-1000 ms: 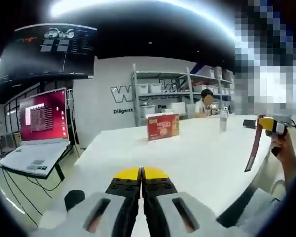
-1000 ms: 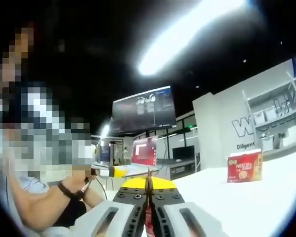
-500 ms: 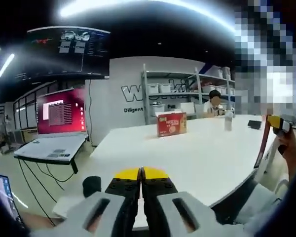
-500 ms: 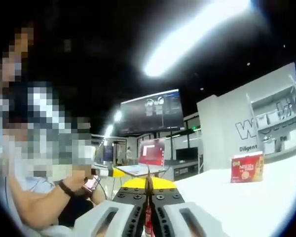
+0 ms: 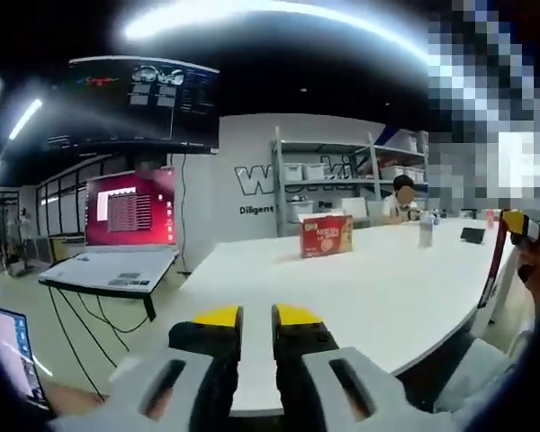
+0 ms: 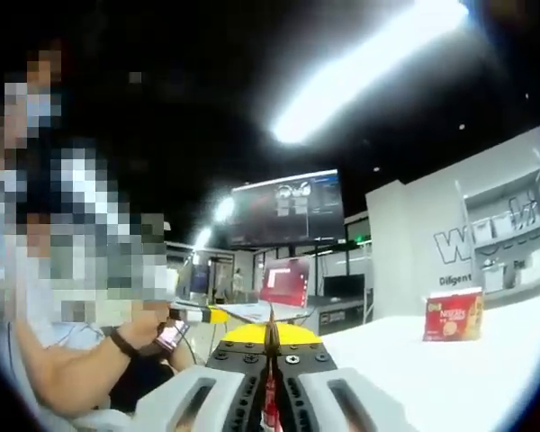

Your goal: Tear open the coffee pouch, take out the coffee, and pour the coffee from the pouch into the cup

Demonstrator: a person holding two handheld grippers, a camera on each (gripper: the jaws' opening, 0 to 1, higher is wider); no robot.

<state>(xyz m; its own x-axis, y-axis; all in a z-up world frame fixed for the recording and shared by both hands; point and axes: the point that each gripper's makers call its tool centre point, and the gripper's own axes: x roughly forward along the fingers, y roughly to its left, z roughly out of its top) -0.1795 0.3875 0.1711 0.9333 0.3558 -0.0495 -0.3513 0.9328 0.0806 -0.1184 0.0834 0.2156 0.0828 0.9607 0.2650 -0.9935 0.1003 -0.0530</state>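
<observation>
My left gripper stands slightly open above the near edge of the white table, with nothing between its yellow-tipped jaws. At the far right of the left gripper view a hand holds my right gripper, and a thin red coffee pouch hangs down from it. In the right gripper view my right gripper is shut on that red pouch, seen edge-on between the jaws. The left gripper shows there at the left, in a hand. A red coffee box stands far back on the table.
A laptop with a red screen sits on a side desk at the left. A clear bottle and a dark phone lie at the table's far right. Shelving and a seated person are behind. A large monitor hangs overhead.
My left gripper's jaws have parted from shut to slightly open. Both cameras have swung a little, shifting the room in view. The right gripper still grips the pouch.
</observation>
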